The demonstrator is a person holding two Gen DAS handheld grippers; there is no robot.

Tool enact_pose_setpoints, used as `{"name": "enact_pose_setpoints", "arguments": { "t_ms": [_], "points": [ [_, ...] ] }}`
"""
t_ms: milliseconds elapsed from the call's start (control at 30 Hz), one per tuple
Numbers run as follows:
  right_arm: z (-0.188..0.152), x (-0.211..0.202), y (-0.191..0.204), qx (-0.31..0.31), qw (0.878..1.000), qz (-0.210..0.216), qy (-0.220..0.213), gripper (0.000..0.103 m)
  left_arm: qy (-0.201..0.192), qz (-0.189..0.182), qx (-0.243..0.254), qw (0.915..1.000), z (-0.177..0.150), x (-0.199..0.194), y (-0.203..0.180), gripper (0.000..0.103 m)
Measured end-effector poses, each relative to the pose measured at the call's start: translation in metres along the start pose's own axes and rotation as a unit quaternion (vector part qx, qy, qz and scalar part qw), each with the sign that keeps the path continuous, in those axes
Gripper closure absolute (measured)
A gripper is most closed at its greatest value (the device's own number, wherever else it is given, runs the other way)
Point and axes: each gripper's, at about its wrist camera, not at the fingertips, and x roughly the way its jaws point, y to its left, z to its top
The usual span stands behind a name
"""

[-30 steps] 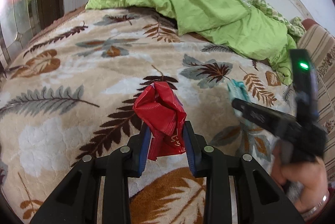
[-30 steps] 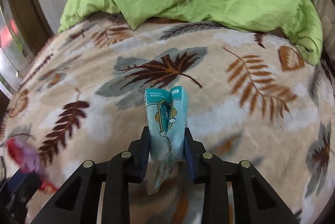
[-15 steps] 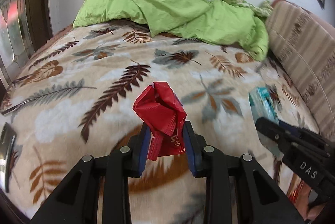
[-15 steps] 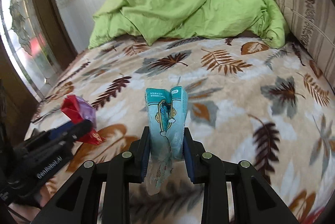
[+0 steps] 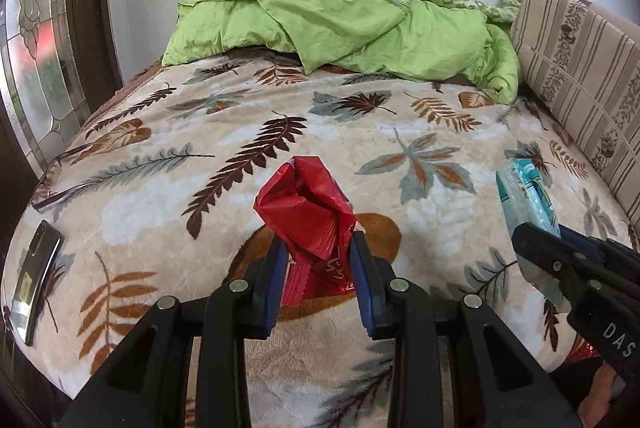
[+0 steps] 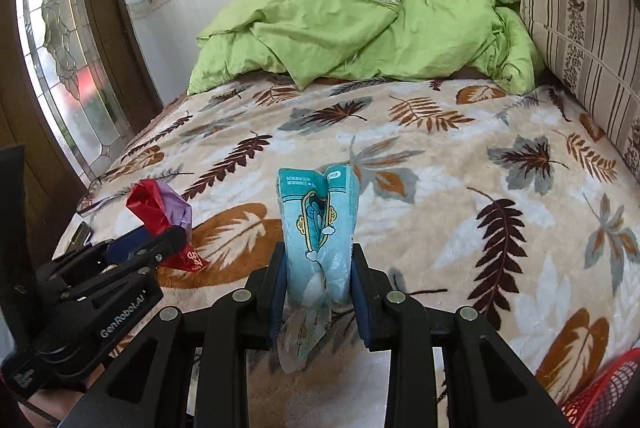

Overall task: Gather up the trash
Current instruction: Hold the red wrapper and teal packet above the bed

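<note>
Since we carry trash in both grippers: red mesh basket (image 6: 604,394) lies low, nearest the right gripper (image 6: 319,282).
Right grip: we pinch the upright pale-blue plastic wrapper (image 6: 318,228).
Left grip: left gripper (image 5: 319,274) clamps the crumpled red foil wrapper (image 5: 306,212), farther from the basket.

Red wrapper (image 5: 306,204); light-blue wrapper (image 6: 318,228); beige blanket (image 5: 360,132) with brown, grey leaves; lime-green duvet (image 5: 332,16) at twelve o'clock.

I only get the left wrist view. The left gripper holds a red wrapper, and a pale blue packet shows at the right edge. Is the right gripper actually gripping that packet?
Observer: Yes. In the right wrist view the right gripper is shut on the pale blue packet, with a pad pressing on each side.
Operator: Any container nearby for the trash?
Observer: A red mesh basket sits in that view's lower right corner, possibly the bin.
Operator: How does the packet sit in the grip?
Observer: Upright, printed face towards the camera, with its clear lower end hanging crumpled below the jaws.
</note>
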Motion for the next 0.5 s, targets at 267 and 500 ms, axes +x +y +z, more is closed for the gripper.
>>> {"name": "enact_pose_setpoints", "arguments": {
  "t_ms": [267,500],
  "points": [
    [0.0007,0.0022,-0.0009,0.000,1.000,-0.003,-0.002,0.072,-0.009,0.007,0.014,0.9998,-0.0003,0.0004,-0.0040,0.073],
    [0.0008,0.0029,-0.0013,0.003,1.000,-0.004,-0.004,0.072,-0.012,0.009,0.013,0.9998,0.0014,0.0002,-0.0034,0.073]
  ]
}}
